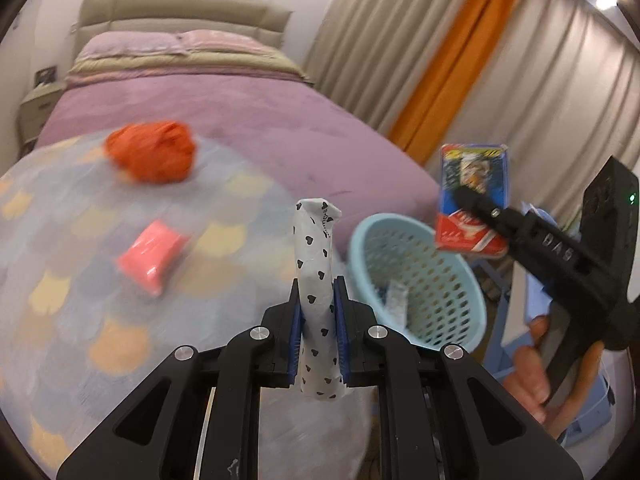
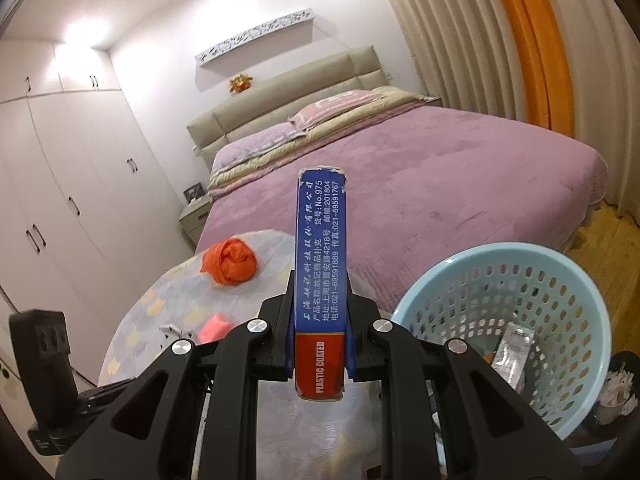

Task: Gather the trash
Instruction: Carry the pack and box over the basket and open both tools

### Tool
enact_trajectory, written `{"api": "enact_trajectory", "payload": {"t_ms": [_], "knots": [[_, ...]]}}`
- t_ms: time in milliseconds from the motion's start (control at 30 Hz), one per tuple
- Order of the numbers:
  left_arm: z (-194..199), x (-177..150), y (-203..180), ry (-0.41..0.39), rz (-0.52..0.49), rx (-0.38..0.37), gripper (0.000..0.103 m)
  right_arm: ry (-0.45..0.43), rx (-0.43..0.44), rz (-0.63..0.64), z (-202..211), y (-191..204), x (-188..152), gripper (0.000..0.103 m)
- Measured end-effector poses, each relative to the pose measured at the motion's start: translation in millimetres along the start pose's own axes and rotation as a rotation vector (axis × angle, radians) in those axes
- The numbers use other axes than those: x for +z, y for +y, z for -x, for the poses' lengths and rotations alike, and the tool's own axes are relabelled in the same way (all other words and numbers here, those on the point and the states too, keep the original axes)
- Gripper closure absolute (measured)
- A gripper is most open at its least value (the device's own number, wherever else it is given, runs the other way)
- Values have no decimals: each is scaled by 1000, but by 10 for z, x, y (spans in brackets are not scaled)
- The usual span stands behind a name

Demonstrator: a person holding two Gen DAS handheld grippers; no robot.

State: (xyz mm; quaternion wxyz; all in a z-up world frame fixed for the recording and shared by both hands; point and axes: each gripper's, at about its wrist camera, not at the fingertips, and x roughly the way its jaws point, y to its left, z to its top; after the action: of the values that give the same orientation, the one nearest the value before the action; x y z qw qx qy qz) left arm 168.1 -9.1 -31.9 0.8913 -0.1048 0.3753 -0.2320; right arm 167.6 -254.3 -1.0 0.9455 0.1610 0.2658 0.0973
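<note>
White wrapper: a rolled paper packet printed with small black hearts, clamped upright between the blue pads of the left gripper; its crumpled top is seen rising above the fingers, lifted clear of the table.
Left jaws: pressed in on the wrapper from both sides.
Card box: a flat blue-and-red playing-card box, pinched by its narrow edges in the right gripper; "PLASTIC COATED" is read on the red end nearest the camera. From the left wrist view its printed face is seen held above the basket's far rim.
Right jaws: closed tight on the box.
Basket: a pale blue perforated plastic bin placed beside the table, near the foot of the bed; a silvery sachet is seen lying inside it.
Table: round, covered with a cloth of pastel scallops.
Left on the table: a crumpled orange bag toward the far edge, and a pink packet nearer, well apart from each other.
Bed: covered in a mauve spread, behind the table.
Hand: fingers are seen wrapped round the right gripper's handle.
</note>
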Motion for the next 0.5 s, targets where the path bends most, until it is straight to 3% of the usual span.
{"api": "enact_trajectory", "payload": {"t_ms": [200,500], "knots": [[-314,216,-427,3,-74,-67,90,16,-58,-96,9,-404,22,88],[-1067,300,-840,118,-69,-162,90,68,-208,-197,-77,-922,-24,88]]}}
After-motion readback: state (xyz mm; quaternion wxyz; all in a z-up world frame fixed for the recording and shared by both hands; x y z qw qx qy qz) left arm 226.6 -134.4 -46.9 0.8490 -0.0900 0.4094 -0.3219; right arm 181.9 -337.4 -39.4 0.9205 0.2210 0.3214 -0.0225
